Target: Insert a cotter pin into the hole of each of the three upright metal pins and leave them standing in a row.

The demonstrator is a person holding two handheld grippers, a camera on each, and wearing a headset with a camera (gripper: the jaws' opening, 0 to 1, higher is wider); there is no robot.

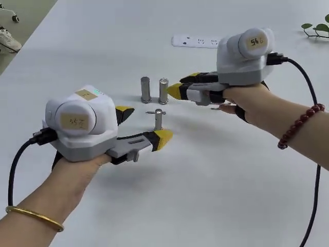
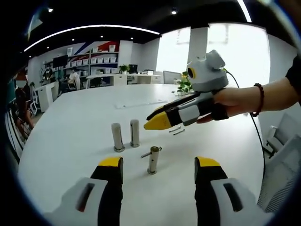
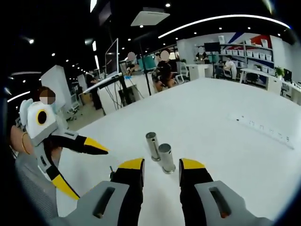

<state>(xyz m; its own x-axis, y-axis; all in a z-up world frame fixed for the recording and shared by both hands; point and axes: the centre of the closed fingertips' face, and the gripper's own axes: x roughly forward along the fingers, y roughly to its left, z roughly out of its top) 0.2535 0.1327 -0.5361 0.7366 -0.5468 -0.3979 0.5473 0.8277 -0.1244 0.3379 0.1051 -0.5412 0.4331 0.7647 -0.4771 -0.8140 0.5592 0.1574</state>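
Observation:
Three metal pins stand on the white table (image 1: 216,195). The front pin (image 1: 158,119) has a cotter pin through its top hole; it also stands in the left gripper view (image 2: 153,160). Two bare pins (image 1: 145,89) (image 1: 163,90) stand side by side behind it. My left gripper (image 1: 144,123) is open, its jaws either side of the front pin without touching it. My right gripper (image 1: 182,84) is open and holds nothing, its tips just right of the bare pins (image 3: 152,145) (image 3: 166,157). Loose cotter pins (image 2: 176,131) lie under the right hand.
A white power strip (image 1: 198,41) lies at the back of the table. A green plant (image 1: 318,28) is at the far right edge. Both grippers trail black cables. Desks, shelves and people are in the room beyond the table.

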